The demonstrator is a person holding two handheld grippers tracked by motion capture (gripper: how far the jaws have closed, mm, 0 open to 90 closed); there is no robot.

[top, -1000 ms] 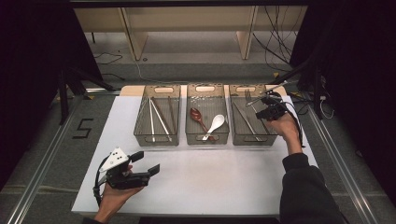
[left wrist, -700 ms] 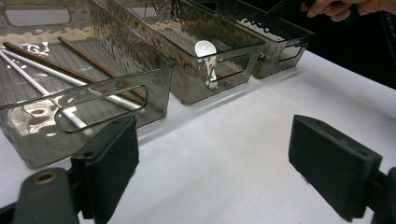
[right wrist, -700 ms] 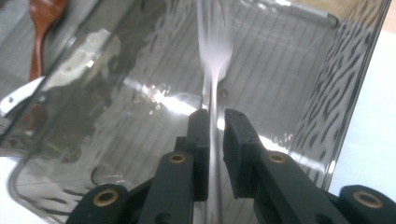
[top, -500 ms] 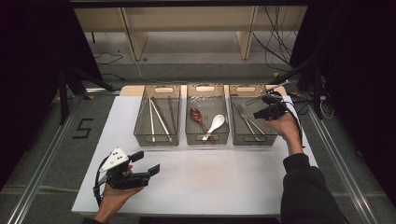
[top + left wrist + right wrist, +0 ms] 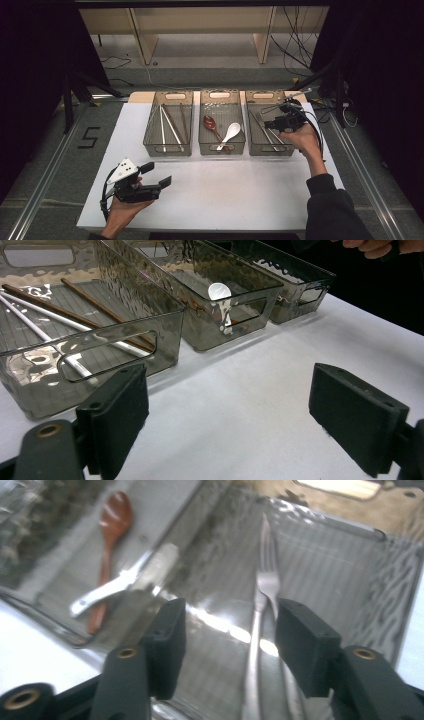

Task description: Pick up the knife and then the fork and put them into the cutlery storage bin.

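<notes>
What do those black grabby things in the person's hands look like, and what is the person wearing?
Each hand holds black tongs with two flat, blocky black jaws. The left tongs carry a pale grey three-cornered plate with small dark dots on top, and a black cable loops below them. The right tongs are black too, with a dark cable trailing by the wrist. A dark sleeve covers the right arm.

- Left bin (image 5: 168, 131): holds chopsticks (image 5: 170, 125), white and brown.
- Middle bin (image 5: 222, 128): brown spoon (image 5: 210, 124) crossed by white spoon (image 5: 229, 134).
- White table (image 5: 225, 190).
</notes>
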